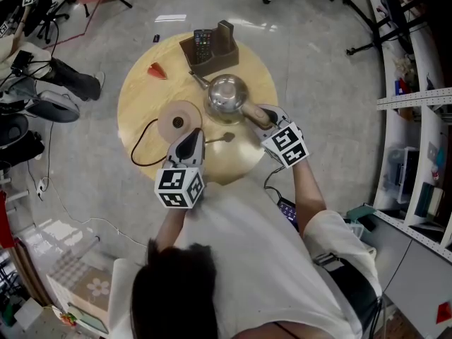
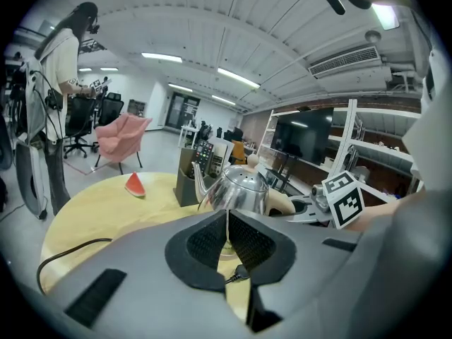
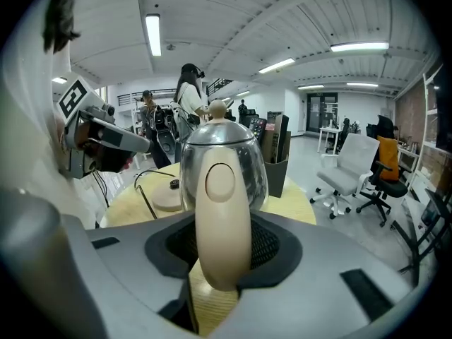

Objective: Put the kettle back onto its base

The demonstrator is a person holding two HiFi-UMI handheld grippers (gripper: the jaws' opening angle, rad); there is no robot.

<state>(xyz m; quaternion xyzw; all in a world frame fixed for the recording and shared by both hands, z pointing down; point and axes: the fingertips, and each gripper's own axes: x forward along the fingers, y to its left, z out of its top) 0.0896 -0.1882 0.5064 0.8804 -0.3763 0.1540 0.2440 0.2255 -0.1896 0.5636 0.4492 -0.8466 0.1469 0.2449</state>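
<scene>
Clamping kettle (image 1: 226,94) handle: right gripper (image 1: 265,116) | left gripper (image 1: 189,141) closed | base (image 1: 179,121) beside kettle

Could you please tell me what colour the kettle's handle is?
Cream-beige handle on a shiny steel kettle; the right gripper view shows it best.

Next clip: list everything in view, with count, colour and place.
table: 1, light wood, round, centre
kettle: 1, steel with beige handle, on table right of the base, not on it
base: 1, beige disc, on table
cord: 1, black, loops from base
holder: 1, dark brown, table's far edge, holding a black remote
watermelon slice: 1, red, far left
shelving: white, right side
left gripper: grey, jaws together, empty
right gripper: grey, closed on kettle's handle
</scene>
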